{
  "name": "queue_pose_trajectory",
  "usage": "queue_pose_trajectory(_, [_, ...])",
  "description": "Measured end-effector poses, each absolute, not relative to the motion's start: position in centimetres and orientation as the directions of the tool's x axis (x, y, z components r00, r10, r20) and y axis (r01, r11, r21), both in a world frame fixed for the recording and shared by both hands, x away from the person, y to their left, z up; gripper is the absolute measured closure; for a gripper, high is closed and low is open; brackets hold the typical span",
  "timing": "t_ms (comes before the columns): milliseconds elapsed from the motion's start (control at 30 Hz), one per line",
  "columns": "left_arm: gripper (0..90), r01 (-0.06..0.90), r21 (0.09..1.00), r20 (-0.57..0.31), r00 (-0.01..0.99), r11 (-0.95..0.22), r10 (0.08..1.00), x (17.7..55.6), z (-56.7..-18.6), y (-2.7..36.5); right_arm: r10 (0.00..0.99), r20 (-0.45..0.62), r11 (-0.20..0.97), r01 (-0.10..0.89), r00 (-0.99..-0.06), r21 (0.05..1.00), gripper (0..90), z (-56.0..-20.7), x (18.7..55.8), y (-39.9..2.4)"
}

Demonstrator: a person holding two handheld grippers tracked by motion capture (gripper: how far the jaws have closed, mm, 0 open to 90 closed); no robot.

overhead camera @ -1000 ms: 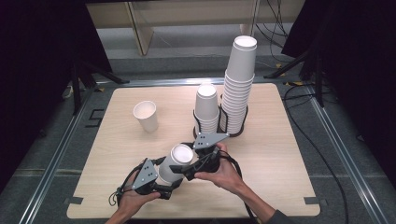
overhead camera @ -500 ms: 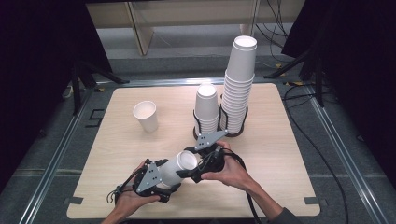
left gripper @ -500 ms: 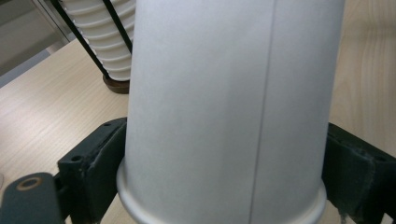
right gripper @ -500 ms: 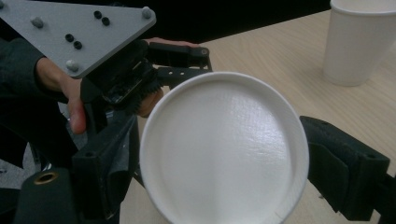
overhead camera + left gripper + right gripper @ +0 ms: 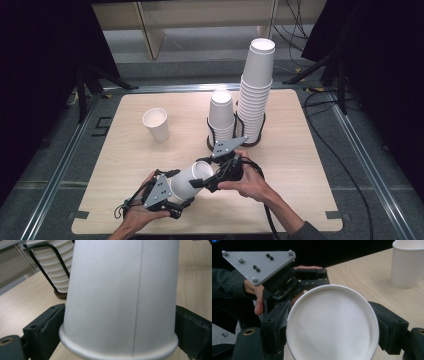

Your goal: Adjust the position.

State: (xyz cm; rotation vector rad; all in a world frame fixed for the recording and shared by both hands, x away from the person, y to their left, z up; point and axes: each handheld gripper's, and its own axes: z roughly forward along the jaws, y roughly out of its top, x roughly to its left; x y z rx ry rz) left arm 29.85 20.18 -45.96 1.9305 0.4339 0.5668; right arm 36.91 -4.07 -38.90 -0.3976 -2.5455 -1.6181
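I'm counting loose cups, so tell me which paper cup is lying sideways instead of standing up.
The cup between the two grippers near the table's front edge: it lies tilted, mouth toward the right gripper. The single cup and both stacks stand upright.

High view overhead; both gripper views close on cup (image 5: 192, 179).

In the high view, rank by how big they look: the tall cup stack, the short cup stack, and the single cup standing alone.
1. Tall cup stack, clearly the largest.
2. Short cup stack.
3. Single cup, the smallest.
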Motion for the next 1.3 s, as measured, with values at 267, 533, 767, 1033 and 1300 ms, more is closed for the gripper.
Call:
queue_pose_trajectory(267, [4.2,0.01,0.95,0.173,0.816,-0.313,0.552,29.8,-45.7,20.7,0.155,0.275,0.33,0.312,-0.949,0.891,24.8,-38.4,37.4,-4.9])
queue_pose_trajectory(533, [4.9,0.013,0.963,0.141,0.825,-0.268,0.547,29.8,-45.7,20.8,0.117,0.38,0.285,0.398,-0.918,0.872,24.8,-39.0,38.3,-5.7])
queue_pose_trajectory(767, [2.3,0.009,0.968,0.134,0.826,-0.252,0.547,29.8,-45.9,20.4,0.114,0.385,0.254,0.401,-0.916,0.88,25.2,-39.2,38.3,-5.6])
queue_pose_trajectory(1033, [4.9,0.002,0.968,0.138,0.83,-0.251,0.54,29.8,-45.8,20.2,0.081,0.397,0.232,0.405,-0.914,0.884,25.3,-39.0,38.1,-5.2])
queue_pose_trajectory(1300, [4.3,0.006,0.974,0.12,0.83,-0.225,0.544,29.7,-45.8,20.2,0.069,0.427,0.214,0.432,-0.902,0.876,25.3,-39.3,38.4,-5.4])
